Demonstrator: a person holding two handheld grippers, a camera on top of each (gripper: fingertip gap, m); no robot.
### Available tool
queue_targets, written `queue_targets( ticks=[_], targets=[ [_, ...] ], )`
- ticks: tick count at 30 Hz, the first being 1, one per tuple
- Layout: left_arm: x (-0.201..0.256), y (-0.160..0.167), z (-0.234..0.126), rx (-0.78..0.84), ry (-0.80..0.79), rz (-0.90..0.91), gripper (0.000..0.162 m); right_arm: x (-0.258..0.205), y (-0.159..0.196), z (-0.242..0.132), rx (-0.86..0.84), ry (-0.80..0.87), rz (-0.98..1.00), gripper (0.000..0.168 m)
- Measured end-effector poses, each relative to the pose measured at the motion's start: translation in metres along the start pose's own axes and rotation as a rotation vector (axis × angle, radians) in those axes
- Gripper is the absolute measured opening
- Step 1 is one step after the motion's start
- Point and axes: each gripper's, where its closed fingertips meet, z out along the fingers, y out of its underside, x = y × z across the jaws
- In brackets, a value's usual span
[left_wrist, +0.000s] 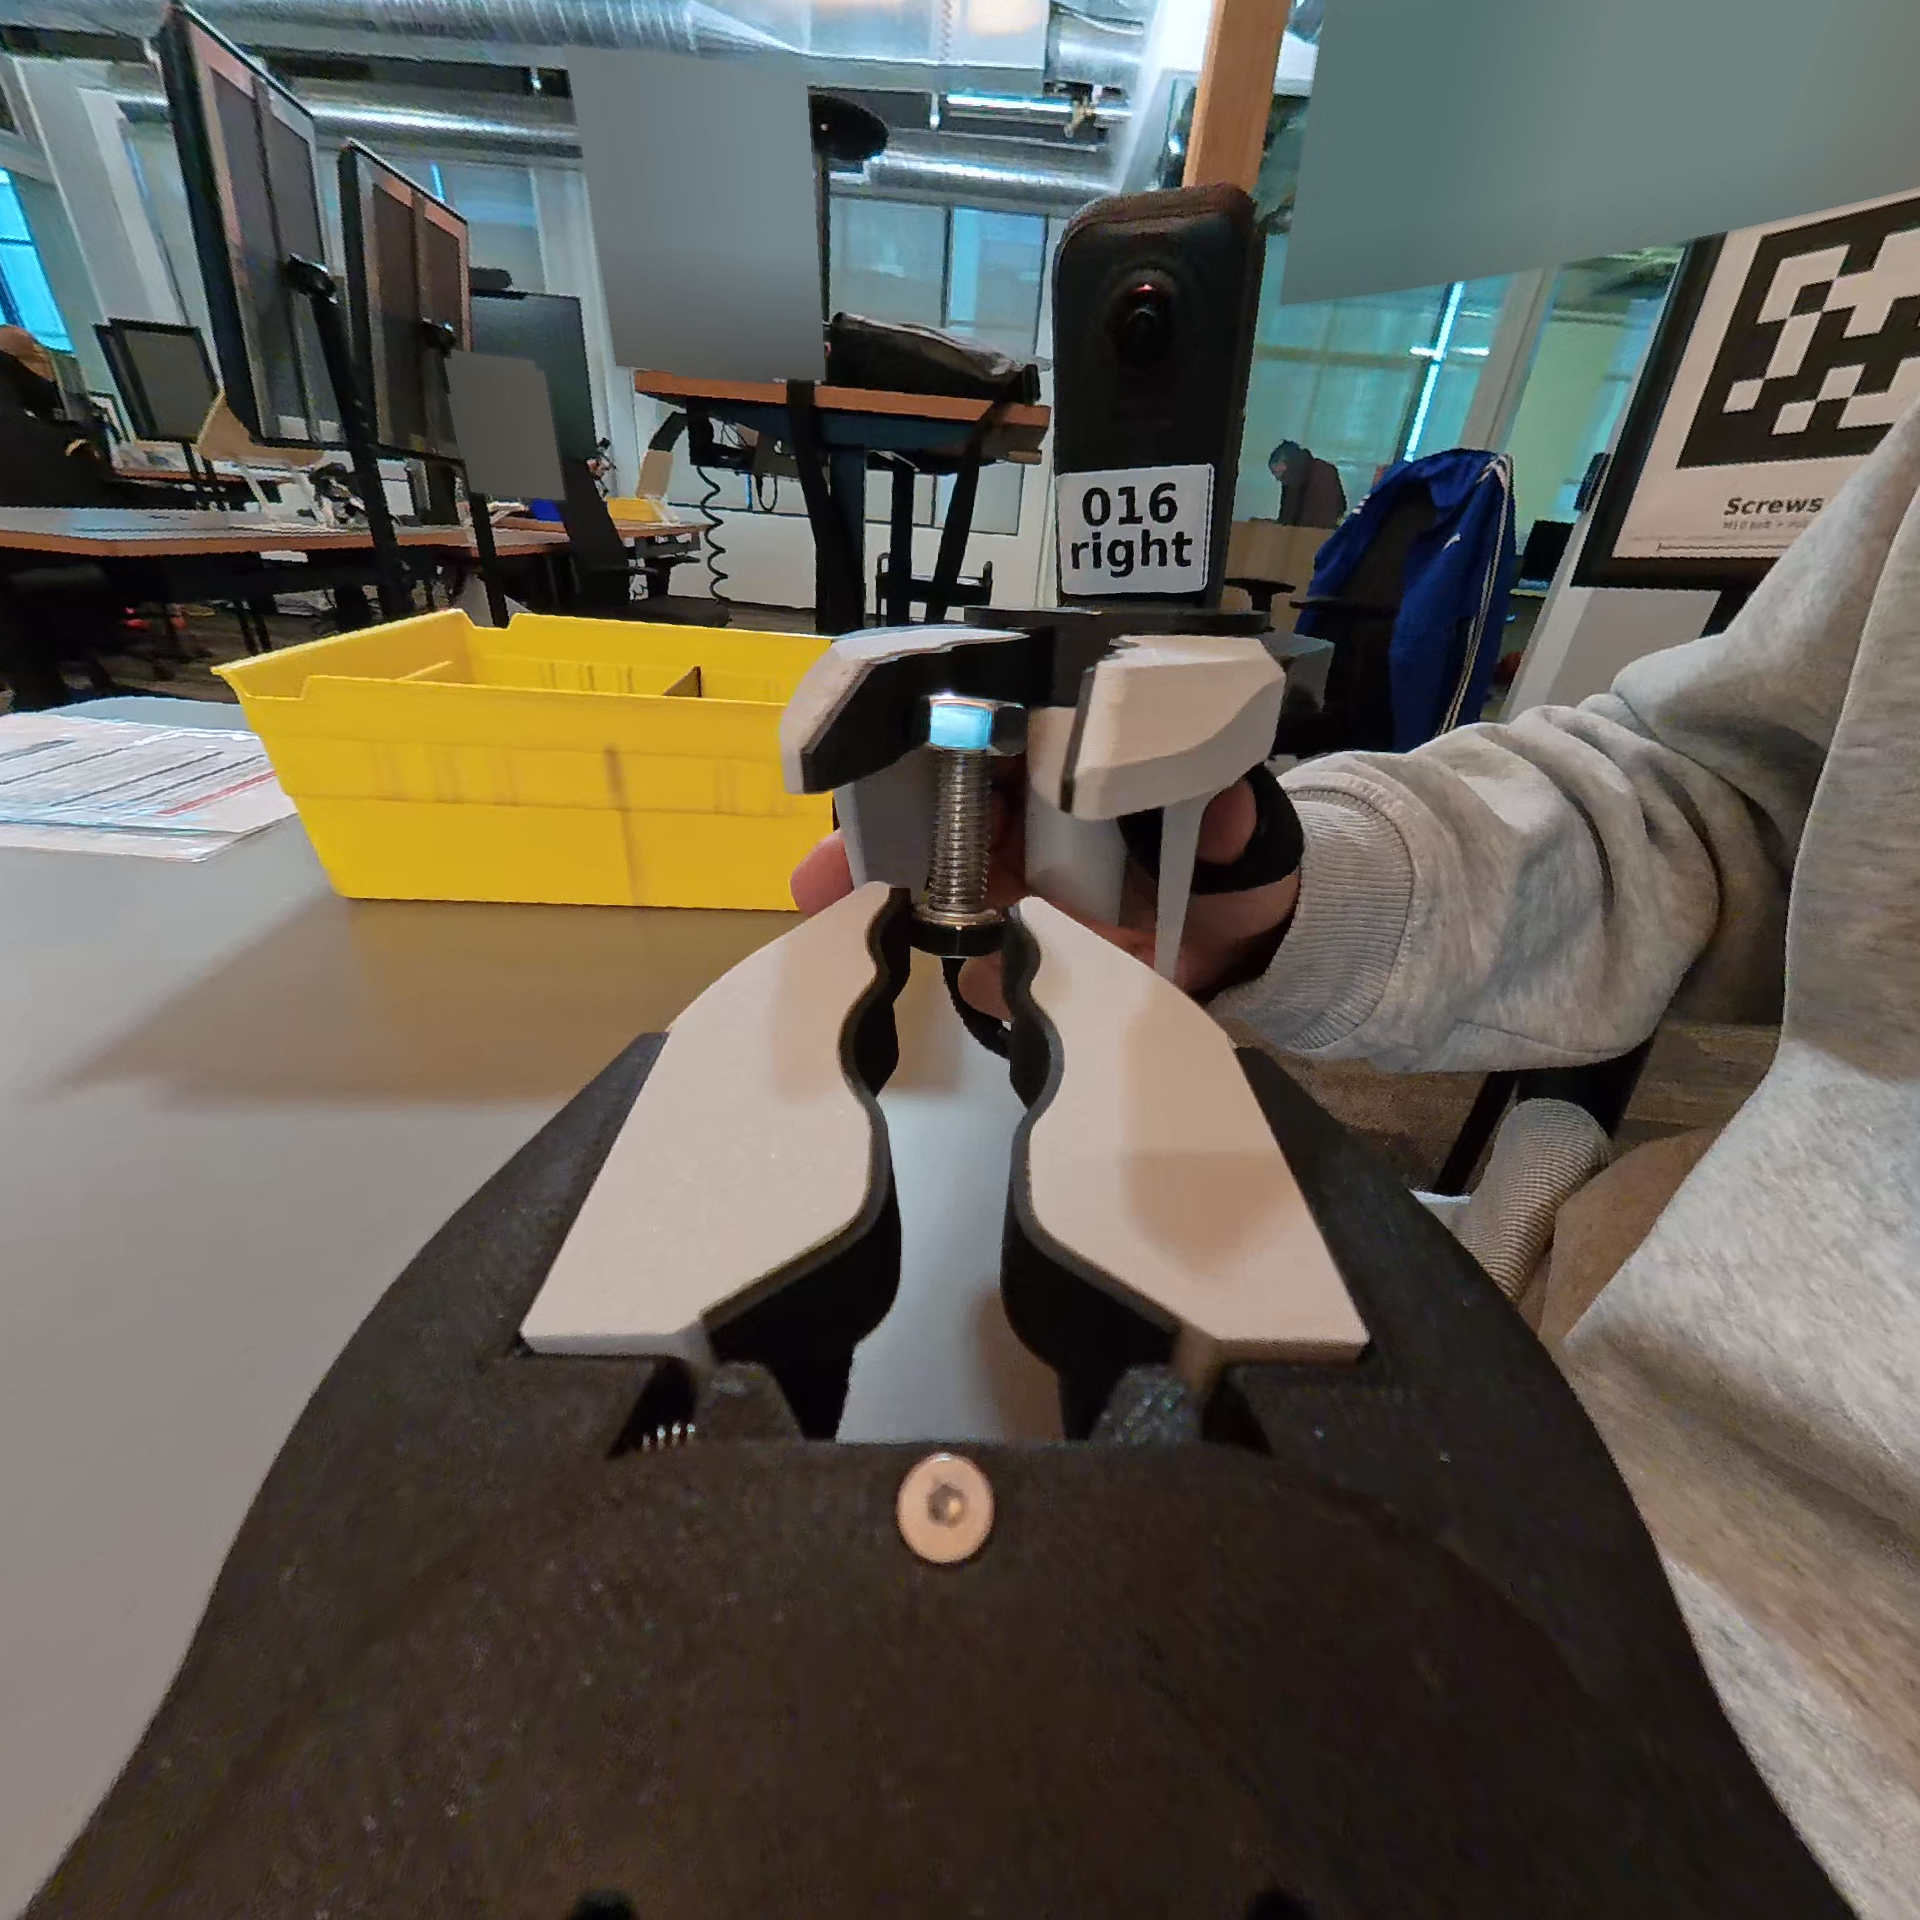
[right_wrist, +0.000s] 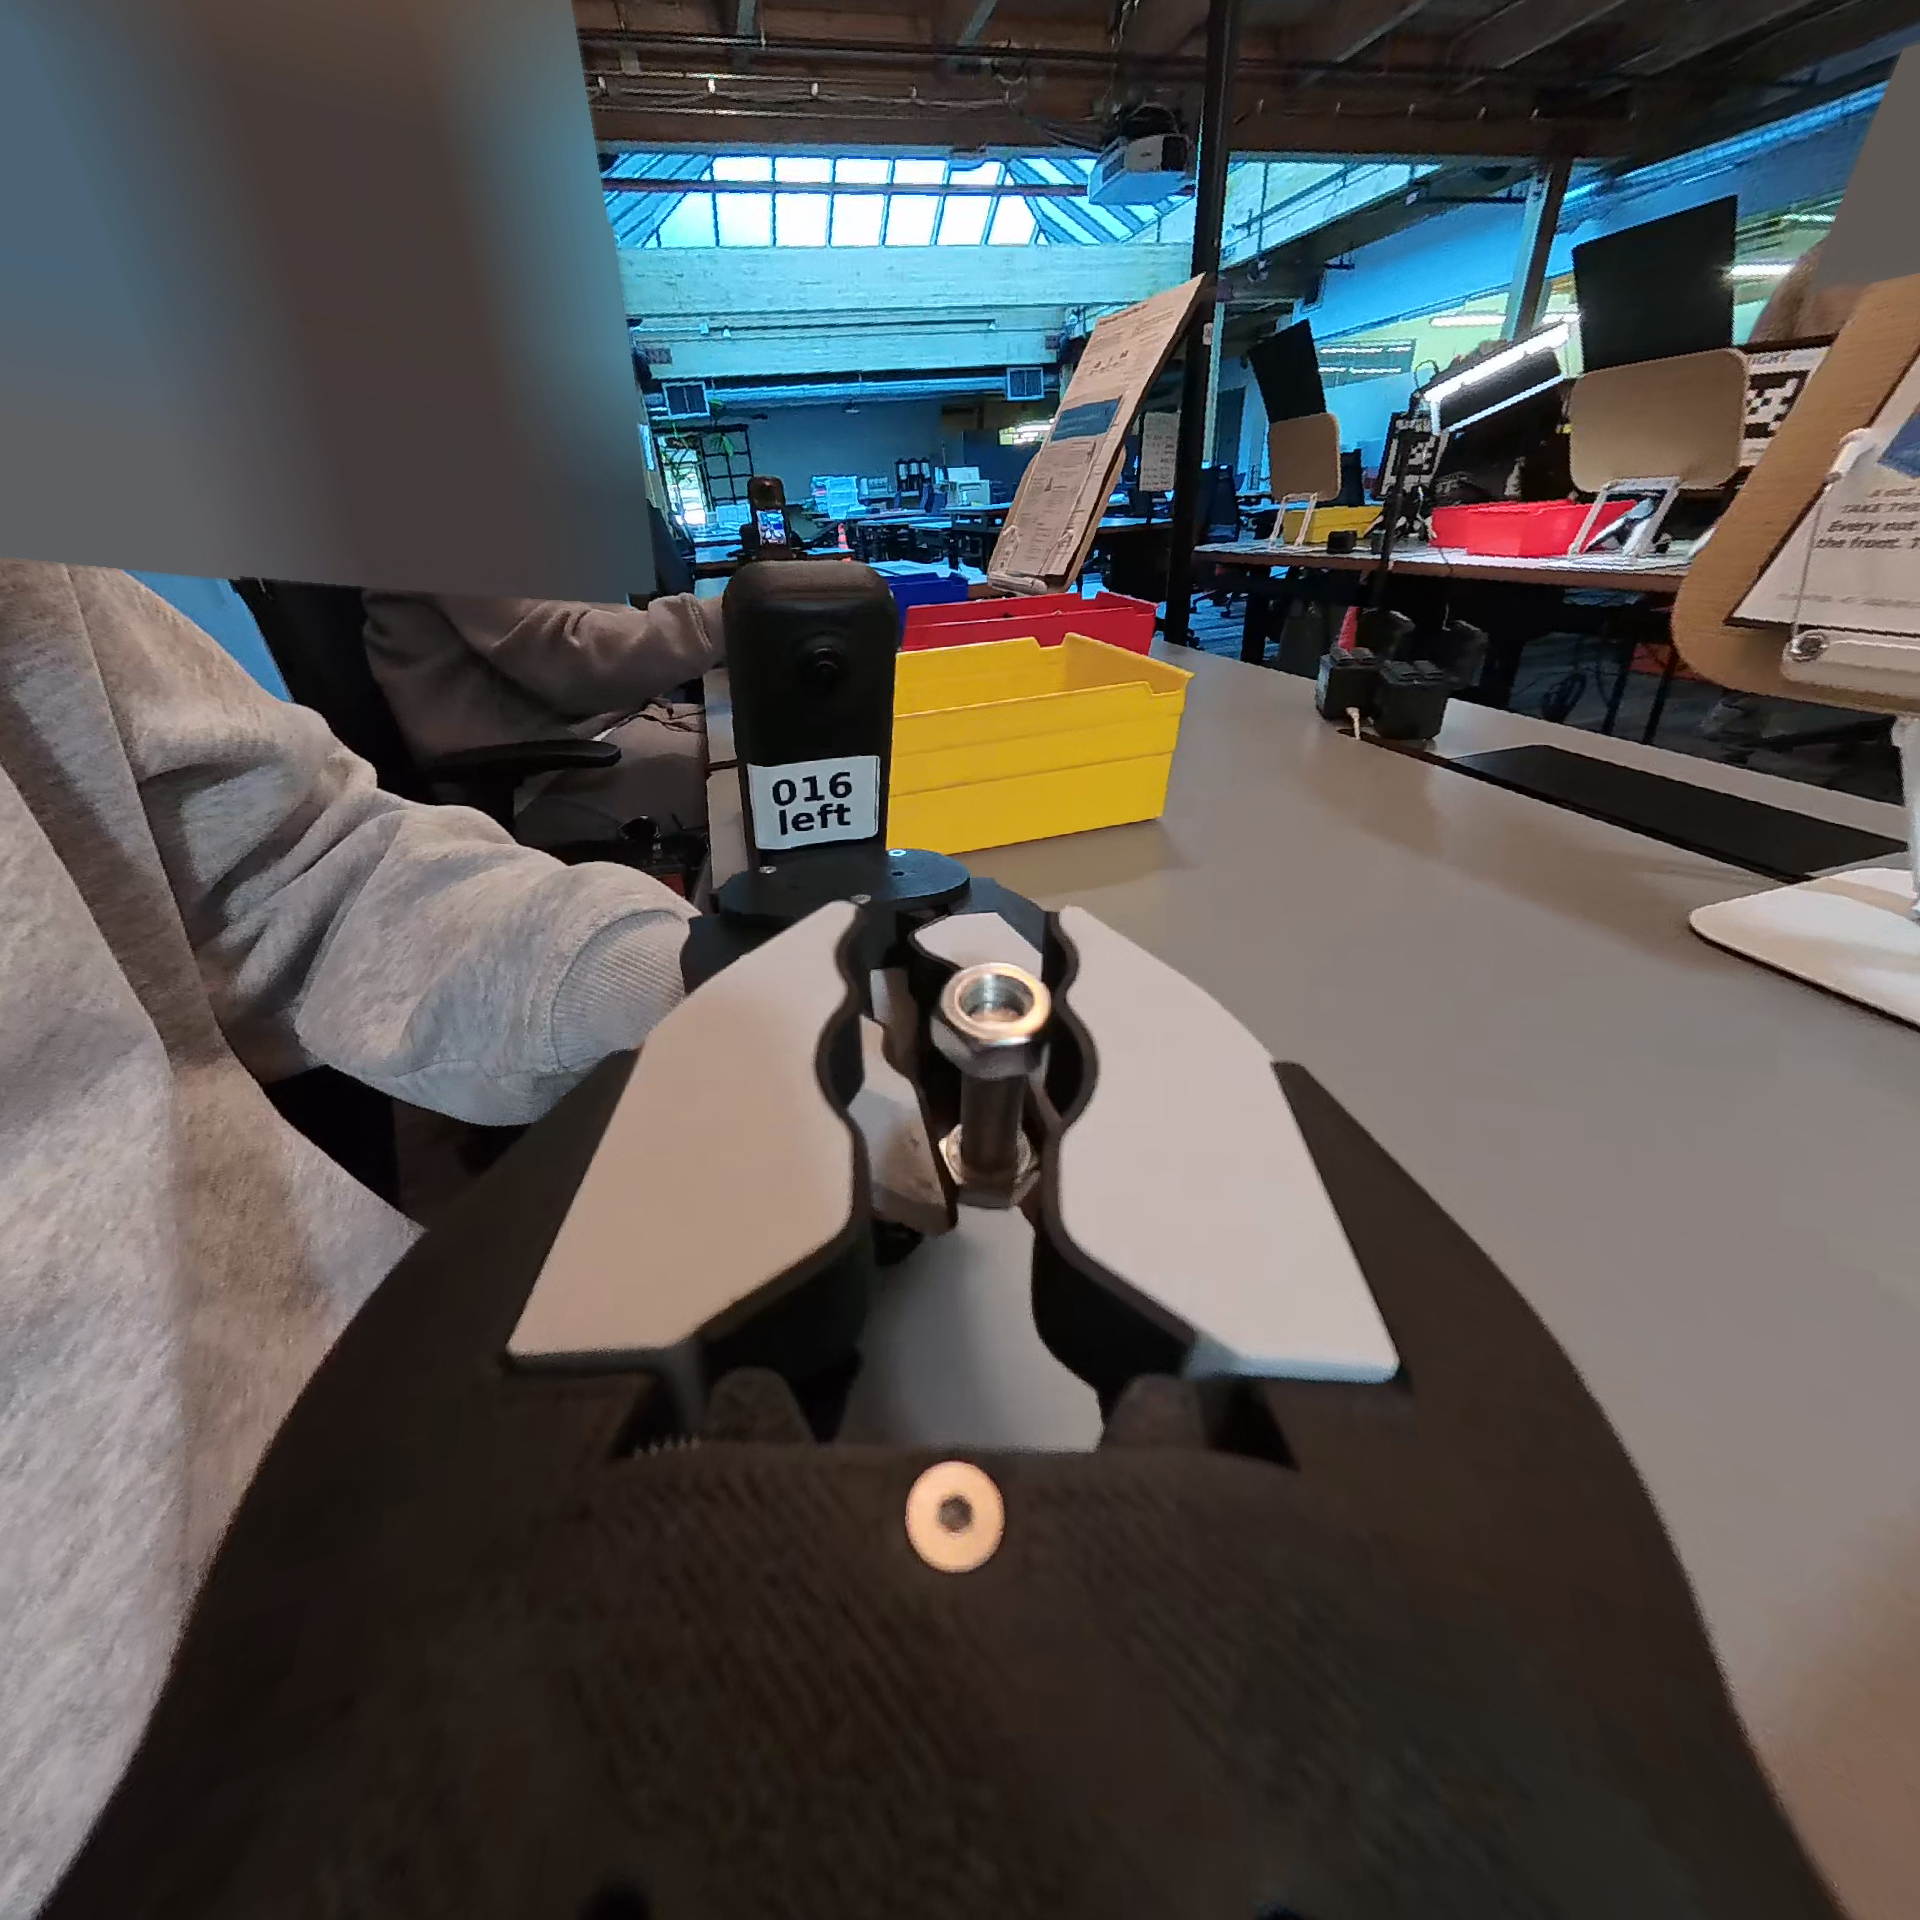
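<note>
A silver hex bolt (left_wrist: 958, 821) is held between the two grippers above the grey table (left_wrist: 312, 1091). In the left wrist view, my left gripper (left_wrist: 954, 906) is shut on a nut (left_wrist: 956, 920) at the bolt's lower threaded end. My right gripper (left_wrist: 956, 748) faces it from above, shut on the bolt's hex head (left_wrist: 961, 722). In the right wrist view, my right gripper (right_wrist: 961, 930) clamps the bolt head (right_wrist: 987, 1169). The shaft (right_wrist: 985, 1112) points away to the nut (right_wrist: 995, 1013), which the left gripper (right_wrist: 977, 951) holds. A hand in a grey sleeve (left_wrist: 1507, 883) holds each gripper.
A yellow divided bin (left_wrist: 520, 790) stands on the table behind the grippers; it also shows in the right wrist view (right_wrist: 1029, 748), with a red bin (right_wrist: 1029, 618) behind it. Papers (left_wrist: 114, 779) lie at the left. A white stand base (right_wrist: 1829, 935) and a black mat (right_wrist: 1662, 810) are at the right. There is about 5 centimeters between the tips of the two grippers.
</note>
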Motion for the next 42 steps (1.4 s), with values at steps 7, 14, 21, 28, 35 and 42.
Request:
queue_targets(
  ticks=[7,14,21,28,35,42],
  targets=[
    [-0.005,-0.007,-0.004,0.047,-0.012,-0.036,0.018,0.013,-0.009,-0.012,0.057,0.024,0.045,0.022],
    [-0.014,-0.017,-0.011,0.113,-0.024,-0.100,0.017,0.033,-0.013,-0.026,0.084,0.081,0.067,0.015],
    [-0.014,-0.014,-0.009,0.093,-0.034,-0.084,0.018,0.026,-0.016,-0.024,0.098,0.057,0.060,0.016],
    [-0.009,-0.009,-0.005,0.059,-0.024,-0.057,0.017,0.010,-0.010,-0.011,0.060,0.014,0.043,0.026],
    [0.000,-0.003,0.000,0.020,0.005,-0.021,0.018,0.006,-0.006,-0.007,0.030,0.010,0.018,0.020],
    [0.001,-0.004,-0.001,0.030,0.015,-0.033,0.018,0.007,-0.009,-0.009,0.039,0.005,0.016,0.019]
  ],
)
